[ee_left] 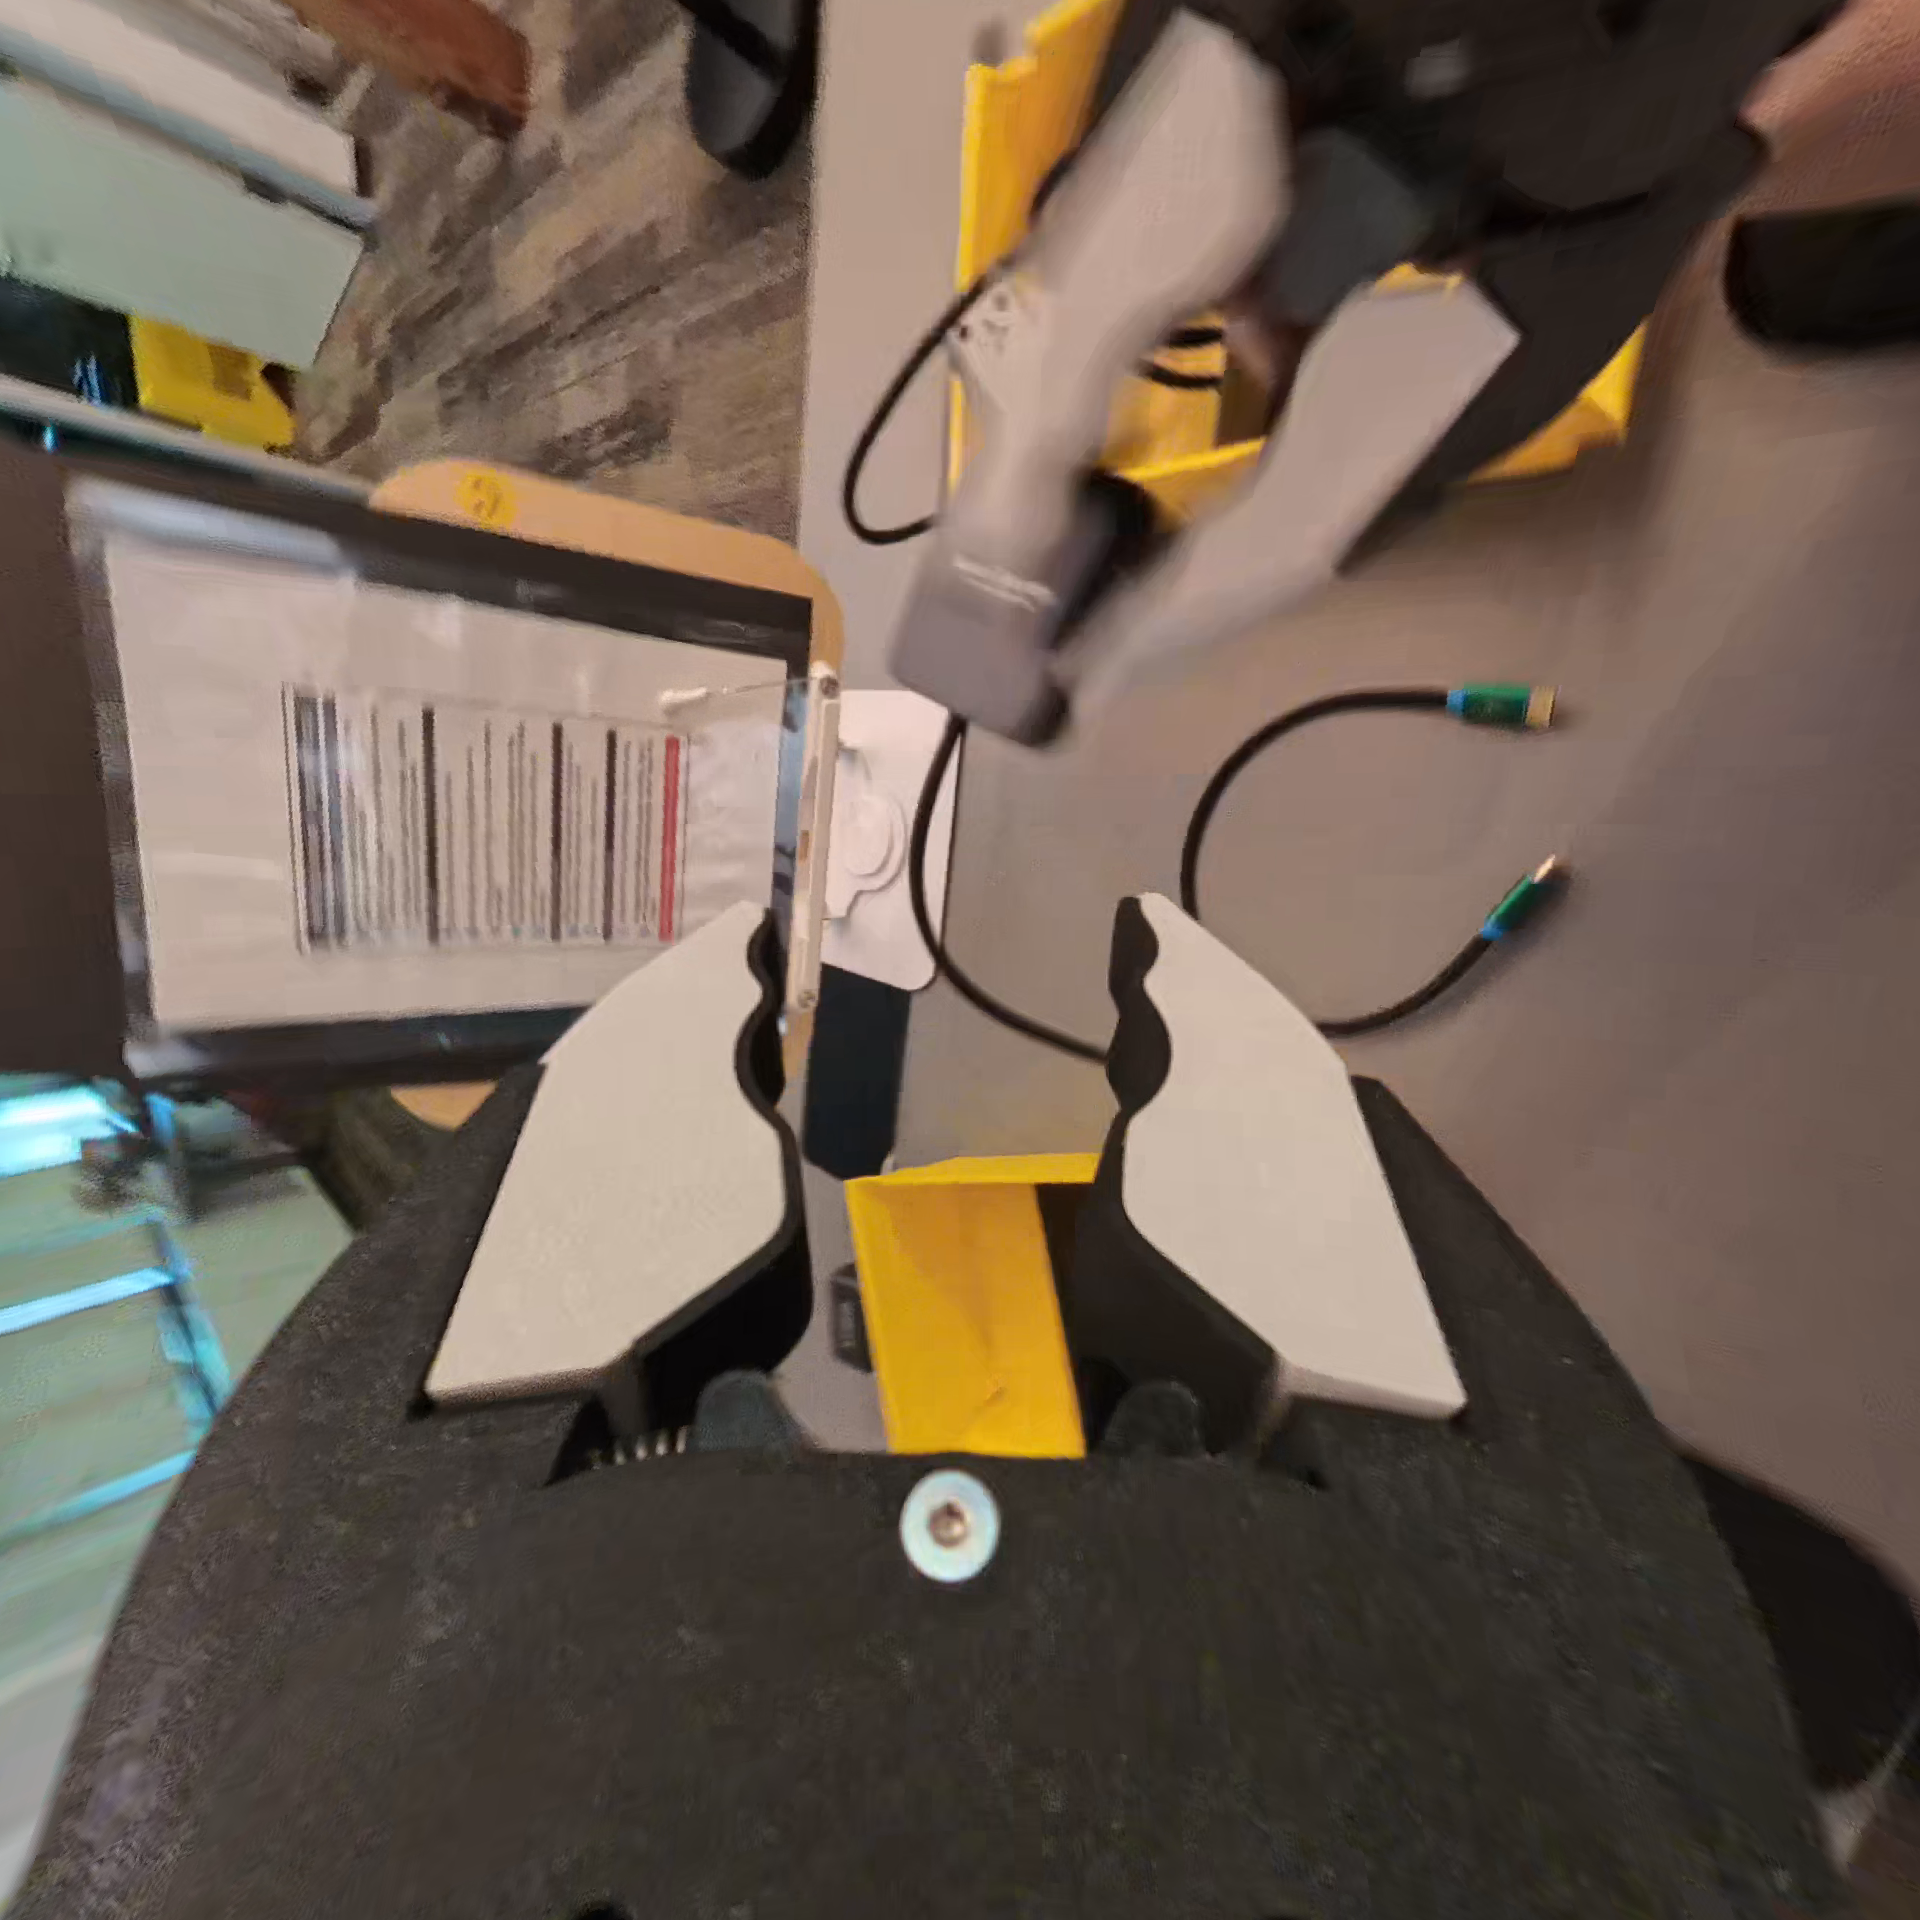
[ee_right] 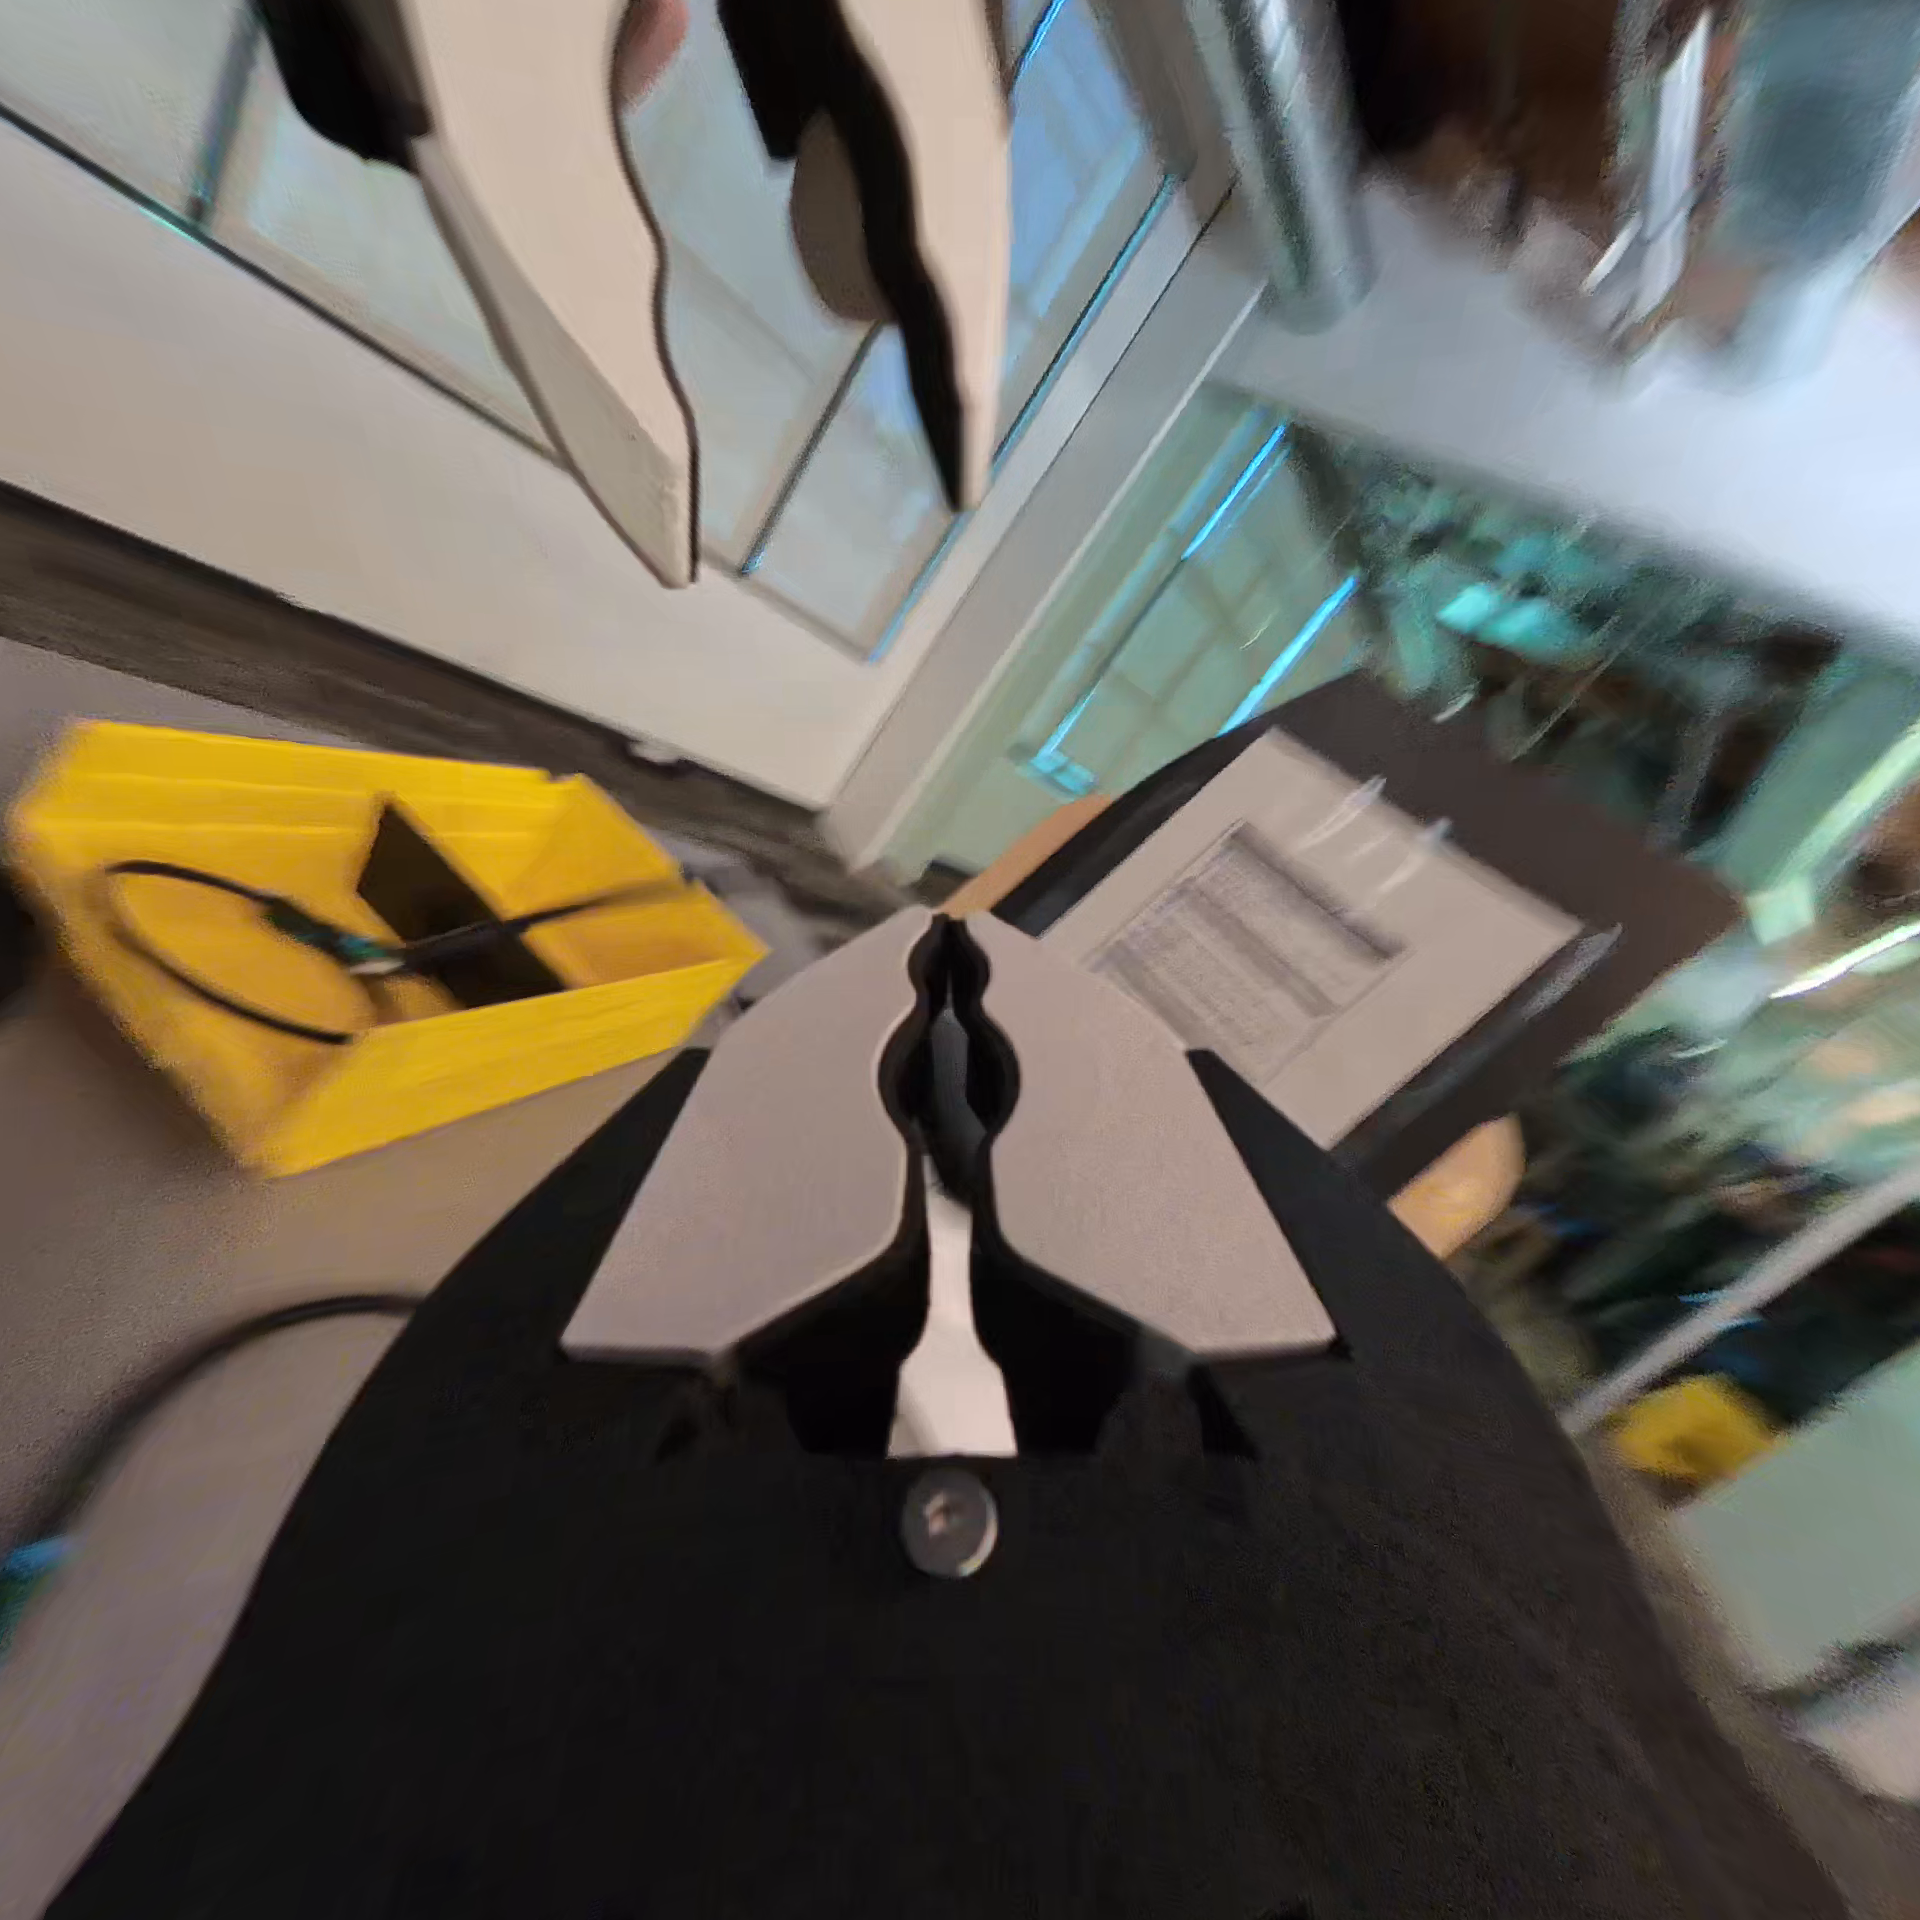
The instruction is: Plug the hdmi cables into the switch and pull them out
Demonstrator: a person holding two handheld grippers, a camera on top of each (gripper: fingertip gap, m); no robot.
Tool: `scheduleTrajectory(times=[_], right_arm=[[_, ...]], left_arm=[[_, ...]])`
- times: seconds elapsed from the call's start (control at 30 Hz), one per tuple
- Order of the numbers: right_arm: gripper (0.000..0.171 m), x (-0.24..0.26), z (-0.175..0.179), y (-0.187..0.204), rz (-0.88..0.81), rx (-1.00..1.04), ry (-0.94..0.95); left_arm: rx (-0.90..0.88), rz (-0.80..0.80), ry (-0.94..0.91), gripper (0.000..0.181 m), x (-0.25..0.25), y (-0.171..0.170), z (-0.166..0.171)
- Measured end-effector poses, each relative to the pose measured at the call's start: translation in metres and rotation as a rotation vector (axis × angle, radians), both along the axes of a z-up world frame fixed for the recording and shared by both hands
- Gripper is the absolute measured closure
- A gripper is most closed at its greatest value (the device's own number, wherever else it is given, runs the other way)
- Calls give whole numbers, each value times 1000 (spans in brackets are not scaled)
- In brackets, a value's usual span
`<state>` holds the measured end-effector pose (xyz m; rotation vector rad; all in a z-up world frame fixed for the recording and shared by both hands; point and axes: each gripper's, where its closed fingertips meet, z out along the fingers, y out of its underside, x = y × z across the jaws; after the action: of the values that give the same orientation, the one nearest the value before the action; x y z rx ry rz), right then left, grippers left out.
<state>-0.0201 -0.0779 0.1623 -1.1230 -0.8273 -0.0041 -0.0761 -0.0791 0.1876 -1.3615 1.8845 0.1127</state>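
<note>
In the left wrist view my left gripper (ee_left: pixel 948 971) is open and empty above the grey table (ee_left: pixel 1621 1195). Farther off, my right gripper (ee_left: pixel 1101 582) is shut on a grey switch (ee_left: pixel 982 634) and holds it in the air; the picture is blurred there. A black cable (ee_left: pixel 925 883) hangs from the switch. A black HDMI cable (ee_left: pixel 1205 821) lies looped on the table with two green-blue plugs (ee_left: pixel 1496 707) free. In the right wrist view my right gripper (ee_right: pixel 951 935) is shut with something dark between its pads. The left gripper (ee_right: pixel 816 530) is open above it.
A yellow bin (ee_right: pixel 499 1060) on the table holds another black cable (ee_right: pixel 208 987); the bin also shows behind the right gripper (ee_left: pixel 1013 156). A second yellow bin (ee_left: pixel 966 1309) lies under my left gripper. A framed sheet on a stand (ee_left: pixel 468 810) is at the table's left edge.
</note>
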Motion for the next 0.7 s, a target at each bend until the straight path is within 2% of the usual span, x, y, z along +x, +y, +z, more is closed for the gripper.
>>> scheduleTrajectory(times=[0.03,0.07,0.13,0.2,0.3,0.37,0.53,0.7], right_arm=[[171,4,5,-4,-50,74,-43],[171,5,-2,-1,-84,38,-121],[171,10,-41,14,-135,-229,-275],[171,10,-57,20,-84,-310,-271],[171,12,-79,35,-27,-464,-211],[166,23,-94,49,-88,-504,-239],[158,40,-111,67,-211,-521,-315],[152,39,-115,68,-246,-521,-347]], left_arm=[[-37,49,-73,119,-16,6,-1],[-77,105,-145,120,-35,14,-5],[-205,184,-284,121,-75,25,-31],[-316,267,-392,130,-117,37,-65],[-416,392,-474,131,-172,49,-111],[-418,503,-466,130,-206,58,-138],[-364,902,-337,124,-297,99,-193],[-553,1129,-339,111,-332,123,-238]])
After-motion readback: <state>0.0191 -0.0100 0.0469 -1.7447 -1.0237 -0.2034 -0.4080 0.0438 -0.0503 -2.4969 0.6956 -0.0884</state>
